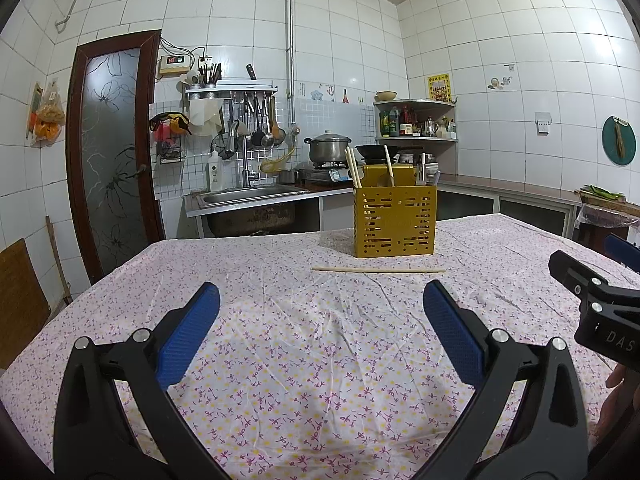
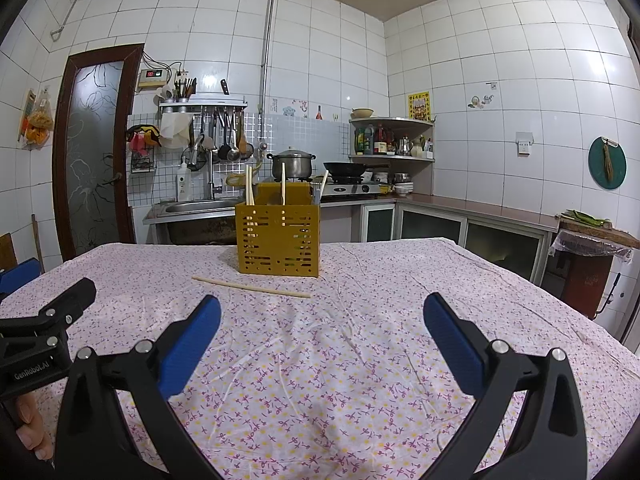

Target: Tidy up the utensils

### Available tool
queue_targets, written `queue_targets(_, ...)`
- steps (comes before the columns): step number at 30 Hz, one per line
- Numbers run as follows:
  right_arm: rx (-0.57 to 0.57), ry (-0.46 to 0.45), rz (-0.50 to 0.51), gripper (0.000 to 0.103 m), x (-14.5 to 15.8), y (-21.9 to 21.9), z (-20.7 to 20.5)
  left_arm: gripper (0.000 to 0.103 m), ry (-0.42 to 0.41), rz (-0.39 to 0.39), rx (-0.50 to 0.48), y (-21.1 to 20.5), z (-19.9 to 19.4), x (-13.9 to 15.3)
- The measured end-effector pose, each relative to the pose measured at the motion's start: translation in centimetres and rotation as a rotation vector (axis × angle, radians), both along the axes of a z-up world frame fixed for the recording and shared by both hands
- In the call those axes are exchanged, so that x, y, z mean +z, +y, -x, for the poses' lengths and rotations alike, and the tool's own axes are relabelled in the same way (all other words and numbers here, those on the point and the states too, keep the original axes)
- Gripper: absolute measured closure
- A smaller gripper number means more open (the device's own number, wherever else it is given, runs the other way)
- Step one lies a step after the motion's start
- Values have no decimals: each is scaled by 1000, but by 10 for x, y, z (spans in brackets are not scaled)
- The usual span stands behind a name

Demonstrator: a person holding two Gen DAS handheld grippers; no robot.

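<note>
A yellow perforated utensil holder [image 1: 394,220] stands on the table [image 1: 280,360] with chopsticks and other utensils upright in it; it also shows in the right wrist view [image 2: 279,242]. One pale wooden chopstick [image 1: 378,270] lies flat on the cloth just in front of it, also seen in the right wrist view [image 2: 251,287]. My left gripper [image 1: 320,300] is open and empty, well short of the chopstick. My right gripper [image 2: 322,312] is open and empty, near the chopstick's right end. Each gripper shows at the edge of the other's view.
The table carries a floral cloth [image 2: 360,340]. Behind it are a sink [image 1: 248,194], a stove with a pot [image 1: 328,148] and wok, a corner shelf of bottles [image 1: 416,120], a door [image 1: 112,152] at the left and a counter [image 2: 480,208] at the right.
</note>
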State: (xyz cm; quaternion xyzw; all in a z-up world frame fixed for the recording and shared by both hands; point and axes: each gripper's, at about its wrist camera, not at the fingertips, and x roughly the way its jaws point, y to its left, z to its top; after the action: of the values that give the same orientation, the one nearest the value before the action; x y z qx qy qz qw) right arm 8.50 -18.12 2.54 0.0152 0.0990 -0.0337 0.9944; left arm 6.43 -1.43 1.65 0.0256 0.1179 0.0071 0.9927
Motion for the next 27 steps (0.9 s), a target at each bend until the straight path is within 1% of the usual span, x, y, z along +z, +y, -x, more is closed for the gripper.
queue_targets(14, 0, 2, 0, 4, 0, 0, 0, 5, 1, -1, 0, 0, 0, 1)
queue_targets(27, -1, 2, -1, 4, 0, -1, 0, 5, 6, -6, -6, 3, -3, -5)
